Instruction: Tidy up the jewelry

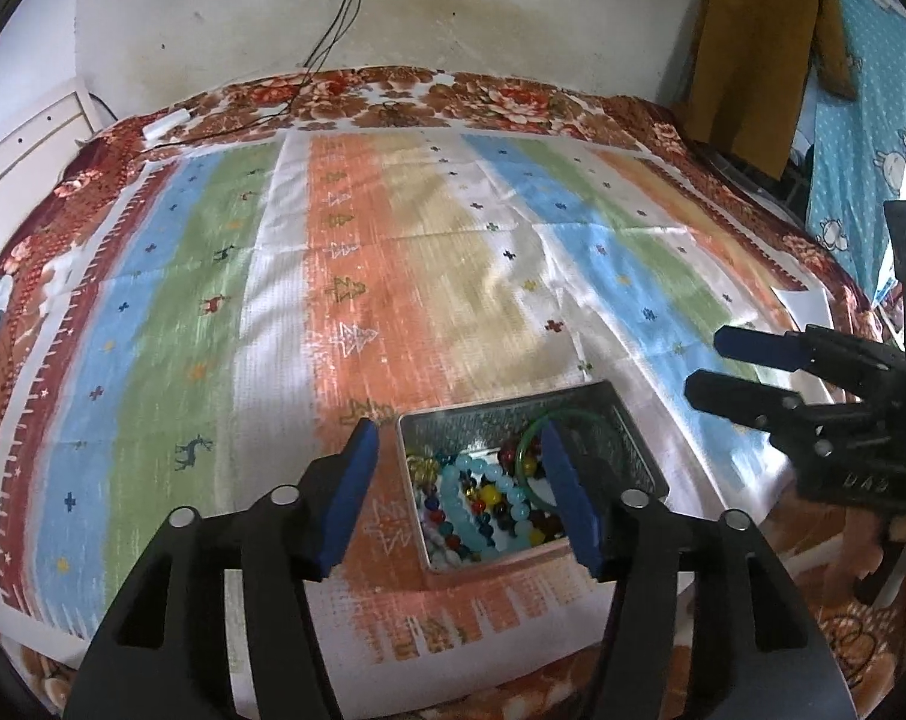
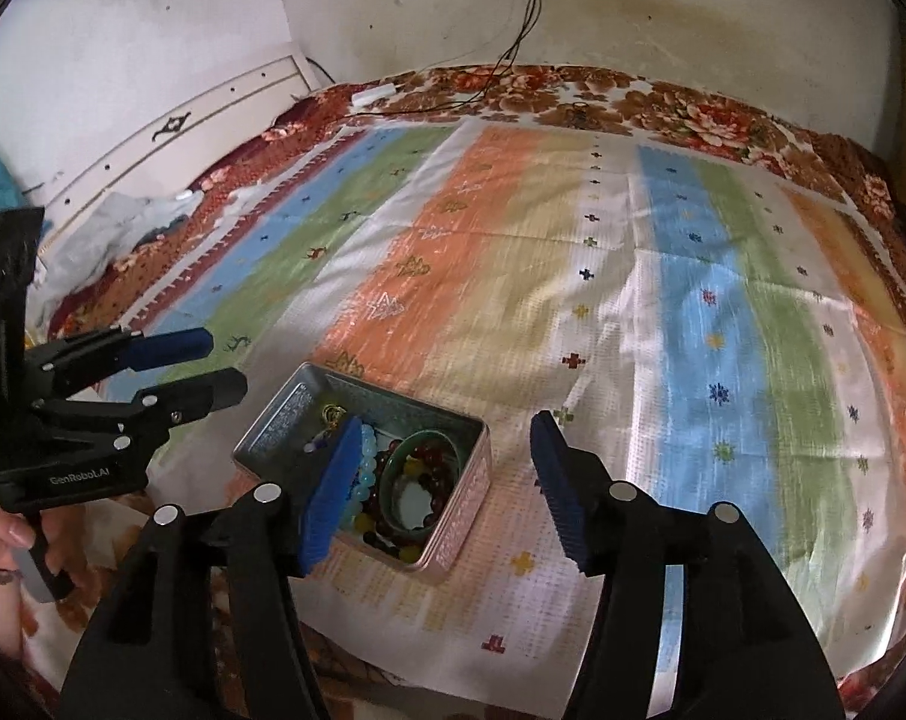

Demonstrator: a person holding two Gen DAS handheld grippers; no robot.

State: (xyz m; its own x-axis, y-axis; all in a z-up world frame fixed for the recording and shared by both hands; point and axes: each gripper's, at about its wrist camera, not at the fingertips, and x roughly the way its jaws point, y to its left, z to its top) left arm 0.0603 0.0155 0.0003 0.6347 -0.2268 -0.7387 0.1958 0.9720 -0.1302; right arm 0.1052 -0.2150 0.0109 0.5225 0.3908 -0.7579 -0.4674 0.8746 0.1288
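Both tongs, left gripper [image 1: 459,492] and right gripper [image 2: 444,492], are gaping wide, holding nothing; beaded bracelets [image 1: 483,498] are probably tangling in the tin [image 2: 459,516], risking several lifting together.

The left gripper [image 1: 459,492] hovers with its blue-padded fingers spread wide, nothing between them. The right gripper [image 2: 444,486] is likewise spread apart and empty. They sit side by side, near each other. A bare hand [image 2: 0,531] grips the left gripper's handle.
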